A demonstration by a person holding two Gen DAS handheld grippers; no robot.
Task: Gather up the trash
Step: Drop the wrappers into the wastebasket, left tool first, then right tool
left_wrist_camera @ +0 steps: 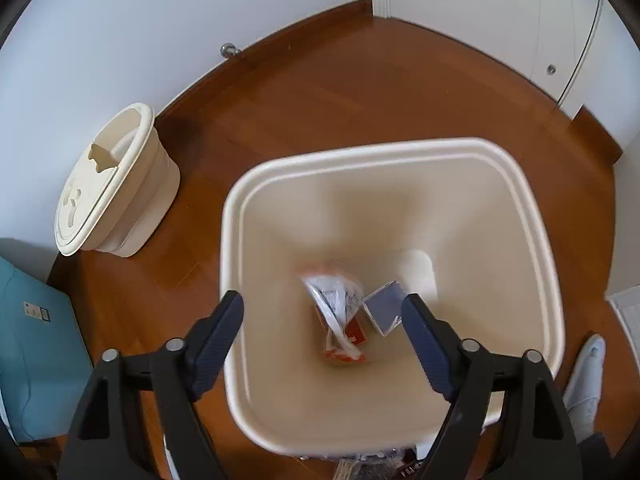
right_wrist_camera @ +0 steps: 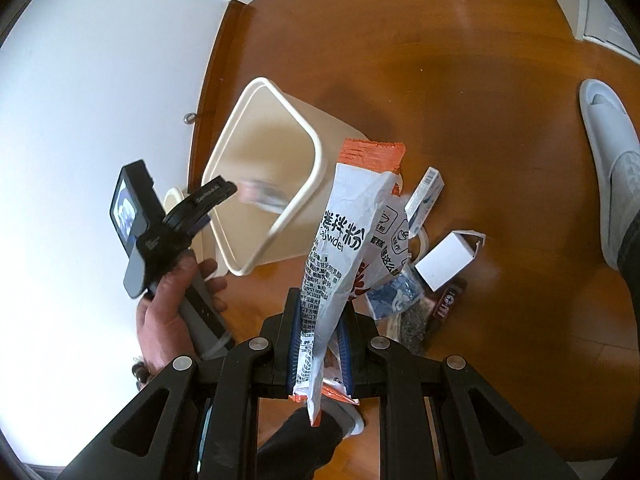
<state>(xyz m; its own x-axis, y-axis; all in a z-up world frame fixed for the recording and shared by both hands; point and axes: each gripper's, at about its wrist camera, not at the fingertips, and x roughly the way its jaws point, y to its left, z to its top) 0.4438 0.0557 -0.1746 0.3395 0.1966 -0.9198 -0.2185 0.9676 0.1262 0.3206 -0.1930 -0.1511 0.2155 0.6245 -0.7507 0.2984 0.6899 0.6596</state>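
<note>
The left gripper [left_wrist_camera: 322, 316] hangs over the cream bin [left_wrist_camera: 520, 208], which fills the centre and lower right of the left wrist view, w/ its jaws spread wide and nothing btwn them. At the bottom of the bin, mid-frame, lie a crumpled clear wrapper [left_wrist_camera: 334, 300] w/ an orange-red pack under it and a small dark-faced card or box [left_wrist_camera: 386, 306] just beside it; the wrapper is smeared, so whether it is settled can't be told. At centre left of the right wrist view a blurred piece of trash [right_wrist_camera: 262, 196] shows at the bin's mouth, just off the tip of the left gripper's finger.

The right gripper [right_wrist_camera: 320, 340], lower centre of its view, is clenched on a white-and-orange powder bag [right_wrist_camera: 352, 220] w/ black print, pinched near its lower end, the rest standing up toward mid-frame. It is held clear of the floor, to the right of the bin, not yet over the opening.

More trash waits on the wooden floor [right_wrist_camera: 460, 60] right of centre in that view: a slim white-blue carton [right_wrist_camera: 426, 194], a white box [right_wrist_camera: 450, 260] w/ an open flap, a dark brown packet [right_wrist_camera: 446, 304], a blue-white crumpled wrapper [right_wrist_camera: 394, 296], plus some darker bits below that are too mixed to name.

Judged from this, the job is partway: a few items binned, one in hand, at least four left on the floor. A second, round lidded tub [left_wrist_camera: 116, 184] stands by the wall, left of frame in the left wrist view, apart from the bin. A slippered foot [right_wrist_camera: 608, 152] is at the right edge.
</note>
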